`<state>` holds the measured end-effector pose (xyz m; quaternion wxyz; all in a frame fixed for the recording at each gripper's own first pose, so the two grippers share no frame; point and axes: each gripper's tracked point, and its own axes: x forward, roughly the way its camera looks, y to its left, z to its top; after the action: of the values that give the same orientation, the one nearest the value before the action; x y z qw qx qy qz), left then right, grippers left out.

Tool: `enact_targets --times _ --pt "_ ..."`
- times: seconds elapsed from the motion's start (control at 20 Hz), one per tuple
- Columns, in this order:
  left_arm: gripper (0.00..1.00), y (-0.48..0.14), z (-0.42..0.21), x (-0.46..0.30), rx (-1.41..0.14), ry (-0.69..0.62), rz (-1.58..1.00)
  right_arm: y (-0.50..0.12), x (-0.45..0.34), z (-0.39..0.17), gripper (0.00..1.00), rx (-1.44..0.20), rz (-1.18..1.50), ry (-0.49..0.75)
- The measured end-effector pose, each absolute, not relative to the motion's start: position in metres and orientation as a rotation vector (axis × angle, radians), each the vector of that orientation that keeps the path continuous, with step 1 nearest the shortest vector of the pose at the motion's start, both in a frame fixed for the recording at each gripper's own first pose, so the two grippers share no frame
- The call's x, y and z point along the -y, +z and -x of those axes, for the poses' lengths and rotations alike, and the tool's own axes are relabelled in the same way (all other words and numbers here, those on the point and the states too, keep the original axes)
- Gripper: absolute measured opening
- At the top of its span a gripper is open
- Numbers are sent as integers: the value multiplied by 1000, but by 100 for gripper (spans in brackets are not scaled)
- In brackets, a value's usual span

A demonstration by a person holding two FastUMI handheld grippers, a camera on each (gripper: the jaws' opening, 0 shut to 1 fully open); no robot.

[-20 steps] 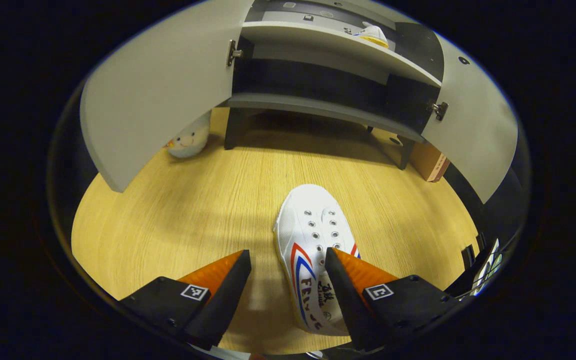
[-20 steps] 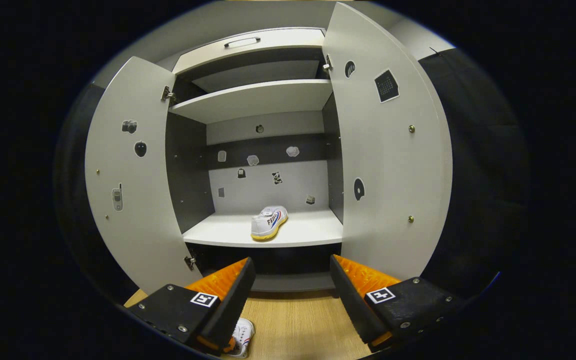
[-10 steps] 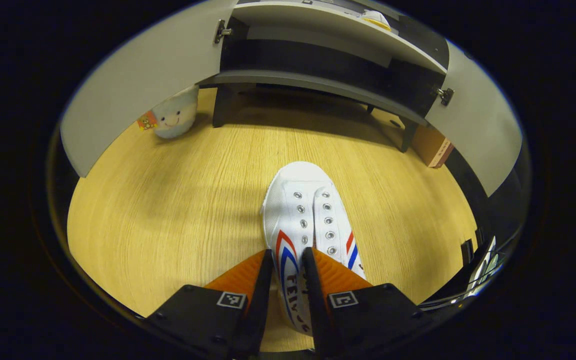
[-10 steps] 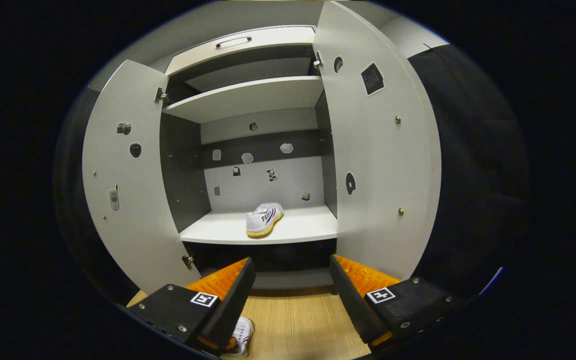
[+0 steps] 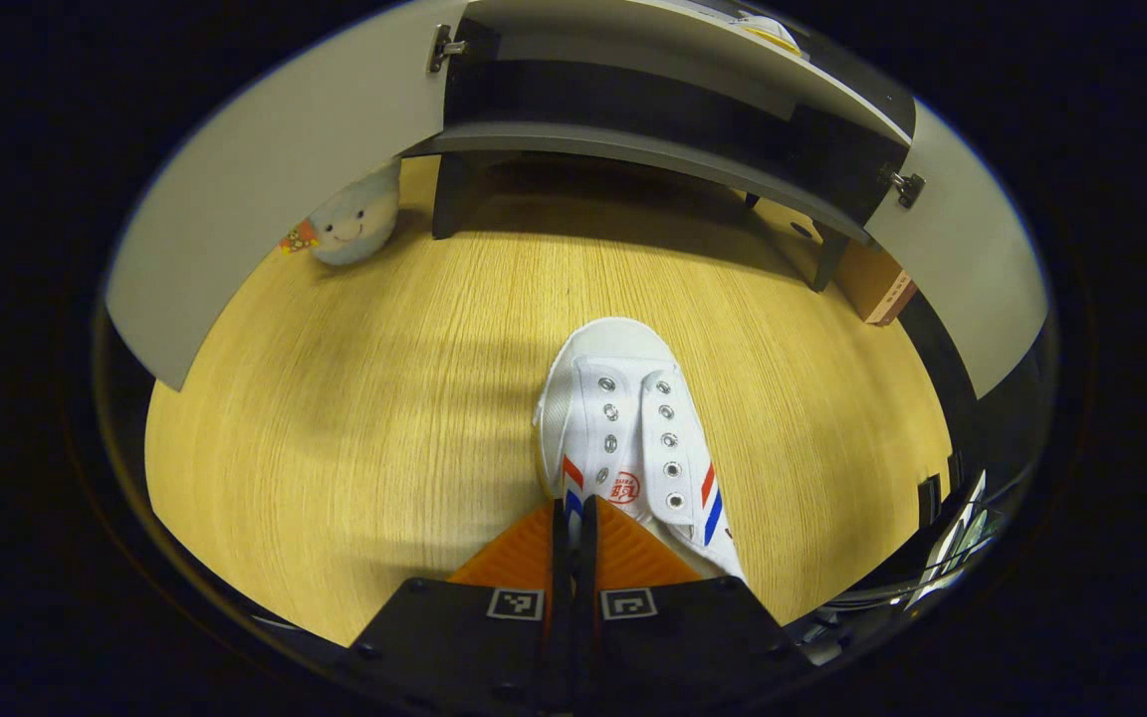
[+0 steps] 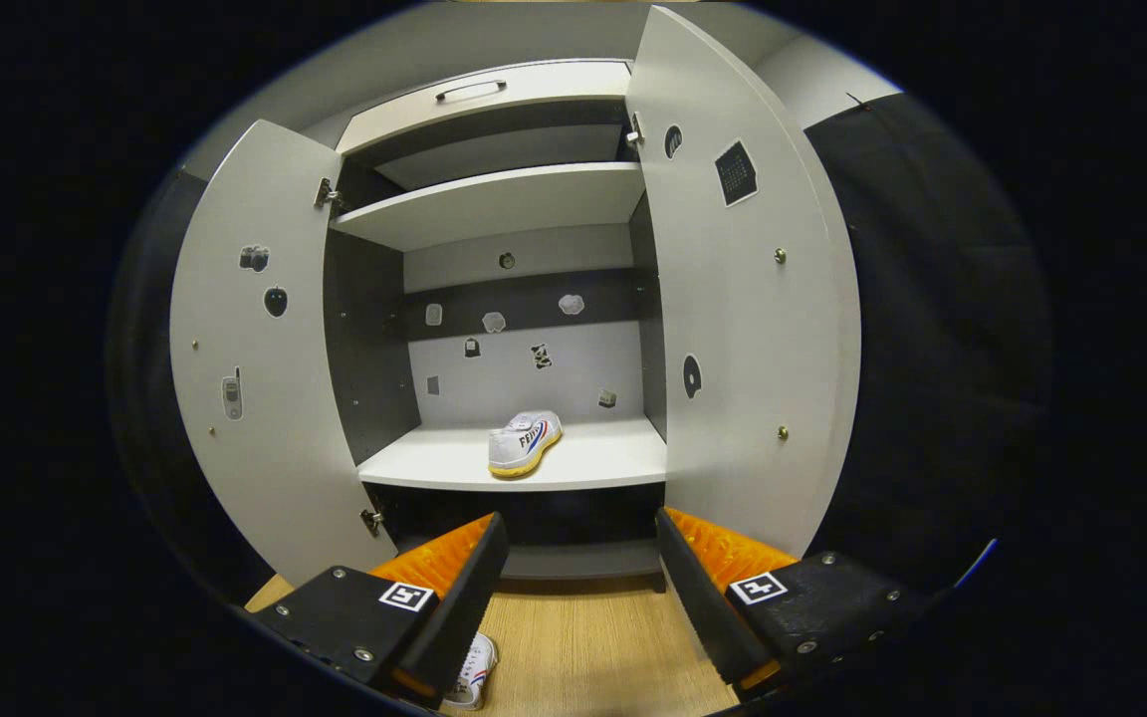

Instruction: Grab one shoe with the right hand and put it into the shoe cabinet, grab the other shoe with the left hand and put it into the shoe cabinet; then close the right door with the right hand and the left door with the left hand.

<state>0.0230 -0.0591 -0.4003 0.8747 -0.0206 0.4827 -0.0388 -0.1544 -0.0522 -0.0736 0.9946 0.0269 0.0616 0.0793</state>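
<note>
A white shoe (image 5: pixel 633 418) with red and blue stripes lies on the wooden floor, toe toward the shoe cabinet (image 5: pixel 633 149). My left gripper (image 5: pixel 573 503) is shut on the left side wall of that shoe near the heel. The other white shoe (image 6: pixel 524 443), yellow-soled, rests on the cabinet's lower shelf (image 6: pixel 593 468). My right gripper (image 6: pixel 578 528) hangs open in front of the cabinet with nothing between its fingers. The left door (image 6: pixel 245 349) and the right door (image 6: pixel 743 299) both stand open. The floor shoe (image 6: pixel 469 677) peeks out below my right gripper's left finger.
A pale plush toy (image 5: pixel 349 219) sits on the floor behind the left door's edge. A cardboard box (image 5: pixel 877 284) stands by the cabinet's right leg. A drawer with a handle (image 6: pixel 469 90) tops the cabinet.
My left gripper's fingers have come together on the side of the floor shoe, which has turned slightly. The right gripper has hardly moved.
</note>
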Motion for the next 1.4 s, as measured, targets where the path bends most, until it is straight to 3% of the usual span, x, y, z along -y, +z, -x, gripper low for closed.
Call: enact_targets --times 0.25,0.8,1.4 --pt "7 -355 -34 63 -994 -100 134 -73 52 157 92 -114 -45 174" --pt "7 -157 -96 61 -830 -168 114 -75 48 162 93 -106 -53 241" --pt "6 -42 -236 65 -652 -112 68 -69 41 157 93 -100 -55 317"
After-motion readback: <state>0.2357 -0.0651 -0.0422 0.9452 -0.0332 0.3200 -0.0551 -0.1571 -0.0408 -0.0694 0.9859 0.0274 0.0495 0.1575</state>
